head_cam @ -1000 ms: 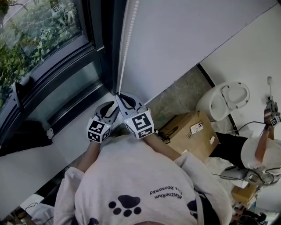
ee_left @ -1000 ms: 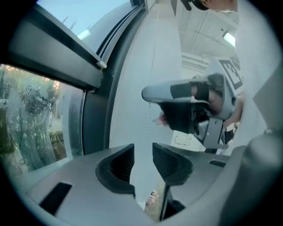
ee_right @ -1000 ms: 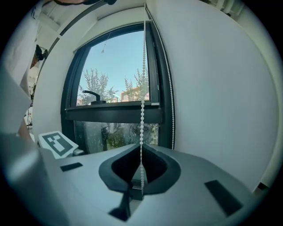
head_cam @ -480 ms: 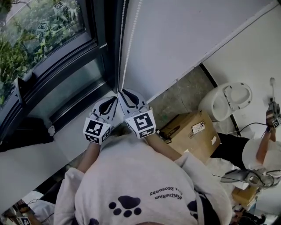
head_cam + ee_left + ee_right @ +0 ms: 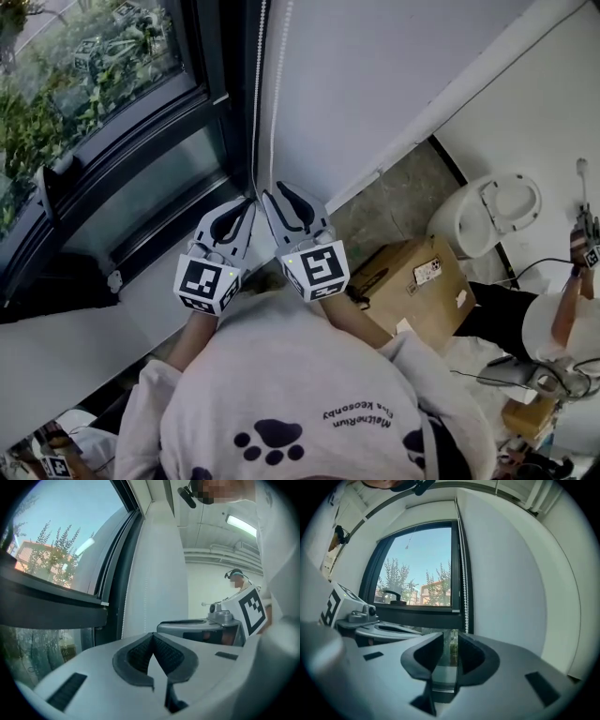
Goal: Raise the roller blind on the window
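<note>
The blind's white bead chain (image 5: 272,112) hangs in two strands beside the dark window frame (image 5: 211,103). No blind fabric covers the glass (image 5: 422,573). My left gripper (image 5: 246,204) is shut at the foot of the chain. In the left gripper view its pads (image 5: 152,635) meet, and the chain (image 5: 123,620) runs just left of them with no bead visible between. My right gripper (image 5: 278,189) stands right beside it, open by a narrow gap (image 5: 451,641). The chain (image 5: 463,583) drops to just above its right finger.
A white sill (image 5: 141,300) runs below the window, which has a black handle (image 5: 391,595). The white wall (image 5: 394,75) is to the right. On the floor stand a cardboard box (image 5: 412,281) and a white toilet (image 5: 487,211). Another person (image 5: 562,323) works at far right.
Both gripper tips have risen slightly along the chain and the marker cubes have dropped toward me. The left stays shut, and the right has shifted a little rightward.
</note>
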A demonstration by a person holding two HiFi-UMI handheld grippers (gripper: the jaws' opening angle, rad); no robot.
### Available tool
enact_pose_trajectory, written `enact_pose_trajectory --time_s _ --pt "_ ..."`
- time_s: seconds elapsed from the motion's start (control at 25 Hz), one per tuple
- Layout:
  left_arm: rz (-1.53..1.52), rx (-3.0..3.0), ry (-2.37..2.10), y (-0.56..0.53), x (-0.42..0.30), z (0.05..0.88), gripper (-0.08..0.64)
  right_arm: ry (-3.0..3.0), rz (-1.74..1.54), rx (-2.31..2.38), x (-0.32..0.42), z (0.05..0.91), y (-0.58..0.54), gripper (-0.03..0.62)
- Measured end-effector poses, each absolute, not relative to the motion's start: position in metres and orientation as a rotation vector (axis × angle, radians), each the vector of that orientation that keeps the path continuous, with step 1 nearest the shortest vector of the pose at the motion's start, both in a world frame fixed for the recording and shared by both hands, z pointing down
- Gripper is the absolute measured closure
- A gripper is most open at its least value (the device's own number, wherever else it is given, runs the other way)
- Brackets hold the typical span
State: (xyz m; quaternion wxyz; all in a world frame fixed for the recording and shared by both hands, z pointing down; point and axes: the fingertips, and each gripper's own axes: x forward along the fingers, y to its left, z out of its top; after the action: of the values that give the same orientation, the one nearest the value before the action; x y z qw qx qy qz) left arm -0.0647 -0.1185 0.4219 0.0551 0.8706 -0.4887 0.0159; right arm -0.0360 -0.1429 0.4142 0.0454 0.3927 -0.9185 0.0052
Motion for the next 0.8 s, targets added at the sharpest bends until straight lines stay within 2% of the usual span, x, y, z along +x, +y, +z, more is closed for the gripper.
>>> enact_pose_trajectory --time_s 0.48,0.8 --pt "-0.026 2.622 -1.607 -0.105 -0.067 0.365 0.554 -2.84 -0.1 1.272 -0.019 0.351 -0.117 0.575" --pt "-0.033 2.607 -1.646 -0.087 -0.066 0.35 0.554 -2.848 -0.091 1.275 -0.015 0.339 -0.097 0.583"
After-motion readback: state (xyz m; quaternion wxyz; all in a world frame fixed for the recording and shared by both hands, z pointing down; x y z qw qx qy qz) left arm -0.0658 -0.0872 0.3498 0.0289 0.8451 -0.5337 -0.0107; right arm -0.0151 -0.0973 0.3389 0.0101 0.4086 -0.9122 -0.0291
